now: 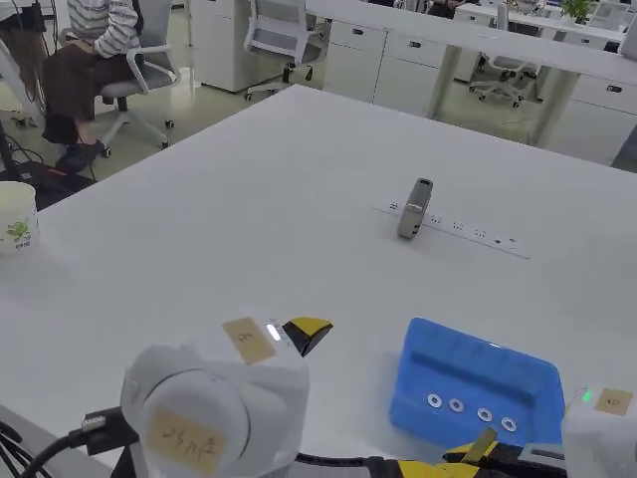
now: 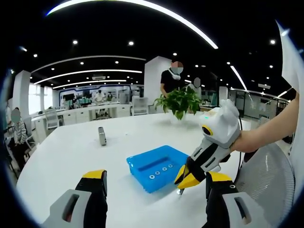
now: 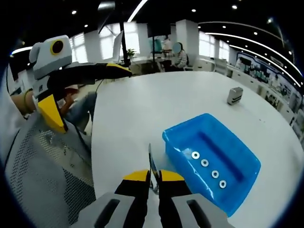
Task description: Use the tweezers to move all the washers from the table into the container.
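Both units matched. Left gripper (image 2: 156, 176) and right gripper (image 3: 154, 176) had black jaws with yellow tips, on light grey bases with slotted cut-outs. Left housing (image 1: 214, 393) was white, rounded, smooth plastic; right housing (image 1: 602, 438) was the same white. There were tan paper labels with handwritten marks: top label (image 1: 249, 340) and rear label (image 1: 194, 435) on the left unit, and one label (image 1: 613, 401) on the right. A white indicator light (image 1: 274, 333) was lit on the left, a green LED (image 1: 587, 397) on the right. A black cable (image 1: 50, 445) left the left housing via a metal connector (image 1: 92, 422). The white sleeve (image 2: 290, 66) was short.
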Demonstrator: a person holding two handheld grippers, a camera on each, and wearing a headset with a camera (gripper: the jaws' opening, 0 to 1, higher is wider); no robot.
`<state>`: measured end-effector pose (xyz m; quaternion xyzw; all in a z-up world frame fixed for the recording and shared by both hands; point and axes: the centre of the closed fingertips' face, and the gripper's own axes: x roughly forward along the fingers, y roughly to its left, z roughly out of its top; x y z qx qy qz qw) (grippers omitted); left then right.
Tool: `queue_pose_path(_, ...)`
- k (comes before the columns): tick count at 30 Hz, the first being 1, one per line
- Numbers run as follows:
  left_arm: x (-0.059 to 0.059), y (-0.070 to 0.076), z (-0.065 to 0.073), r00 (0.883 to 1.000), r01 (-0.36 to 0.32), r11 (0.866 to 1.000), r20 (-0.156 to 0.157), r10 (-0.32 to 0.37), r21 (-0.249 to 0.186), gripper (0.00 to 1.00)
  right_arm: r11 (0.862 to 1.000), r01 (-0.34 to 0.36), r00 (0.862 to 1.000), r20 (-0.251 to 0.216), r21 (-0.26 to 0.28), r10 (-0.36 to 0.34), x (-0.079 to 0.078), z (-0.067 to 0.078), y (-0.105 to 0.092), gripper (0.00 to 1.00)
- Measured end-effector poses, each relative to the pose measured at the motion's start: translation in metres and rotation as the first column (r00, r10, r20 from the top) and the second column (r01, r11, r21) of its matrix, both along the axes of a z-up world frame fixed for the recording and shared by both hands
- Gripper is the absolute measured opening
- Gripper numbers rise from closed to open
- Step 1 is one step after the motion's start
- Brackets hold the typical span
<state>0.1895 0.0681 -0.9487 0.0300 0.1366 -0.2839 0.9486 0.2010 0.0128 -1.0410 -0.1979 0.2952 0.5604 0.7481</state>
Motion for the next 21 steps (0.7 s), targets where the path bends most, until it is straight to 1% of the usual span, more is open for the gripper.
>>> queue_pose_path(2,0.0,0.0,0.0,1.0,-0.001,1.0,0.0,0.001,0.0,0.87,1.0,-0.013,0.999,0.03,-0.002,0.013,0.001,0.0,-0.002,0.02)
queue_pose_path(3,0.0,0.0,0.0,1.0,-0.002,1.0,0.0,0.002,0.0,0.87,0.999,0.04,0.999,0.008,0.016,-0.04,0.005,0.0,-0.004,0.02)
queue_pose_path(4,0.0,0.001,0.0,1.0,-0.004,1.0,0.001,0.004,0.001,0.87,0.991,0.117,0.992,-0.047,0.066,-0.114,0.007,0.001,-0.002,0.02)
queue_pose_path(6,0.0,0.001,0.0,1.0,-0.006,1.0,0.001,0.006,-0.001,0.87,0.983,0.157,0.987,-0.05,0.092,-0.153,0.011,0.002,-0.003,0.02)
queue_pose_path(10,0.0,-0.001,0.0,1.0,0.005,1.0,-0.001,-0.005,-0.006,0.87,0.982,0.166,0.985,-0.063,0.086,-0.161,0.013,0.002,-0.005,0.02)
queue_pose_path(11,-0.001,-0.002,0.0,1.0,0.012,1.0,-0.003,-0.012,0.0,0.87,0.977,0.194,0.98,-0.07,0.089,-0.188,0.015,0.004,-0.008,0.02)
queue_pose_path(12,-0.001,-0.003,-0.001,1.0,0.015,1.0,-0.003,-0.015,0.004,0.87,0.97,0.215,0.976,-0.064,0.11,-0.208,0.019,0.009,-0.009,0.02)
queue_pose_path(14,-0.001,-0.004,-0.002,1.0,0.018,1.0,-0.003,-0.018,0.013,0.87,0.959,0.237,0.971,-0.082,0.155,-0.226,0.021,0.019,-0.01,0.02)
queue_pose_path(15,-0.001,-0.004,-0.002,1.0,0.017,1.0,-0.003,-0.017,0.014,0.87,0.952,0.243,0.969,-0.091,0.184,-0.229,0.021,0.028,-0.009,0.02)
queue_pose_path(16,-0.001,-0.003,-0.002,1.0,0.016,1.0,-0.003,-0.016,0.012,0.87,0.95,0.246,0.968,-0.093,0.192,-0.232,0.022,0.032,-0.01,0.02)
queue_pose_path(17,-0.001,-0.003,-0.001,1.0,0.015,1.0,-0.003,-0.015,0.008,0.87,0.944,0.252,0.967,-0.085,0.213,-0.239,0.025,0.038,-0.013,0.02)
queue_pose_path(20,-0.001,-0.002,-0.001,1.0,0.011,1.0,-0.002,-0.011,-0.001,0.87,0.937,0.254,0.967,-0.08,0.241,-0.242,0.03,0.051,-0.013,0.03)
queue_pose_path(21,-0.001,-0.002,-0.001,1.0,0.01,1.0,-0.002,-0.01,-0.001,0.87,0.937,0.252,0.968,-0.076,0.243,-0.241,0.031,0.054,-0.011,0.03)
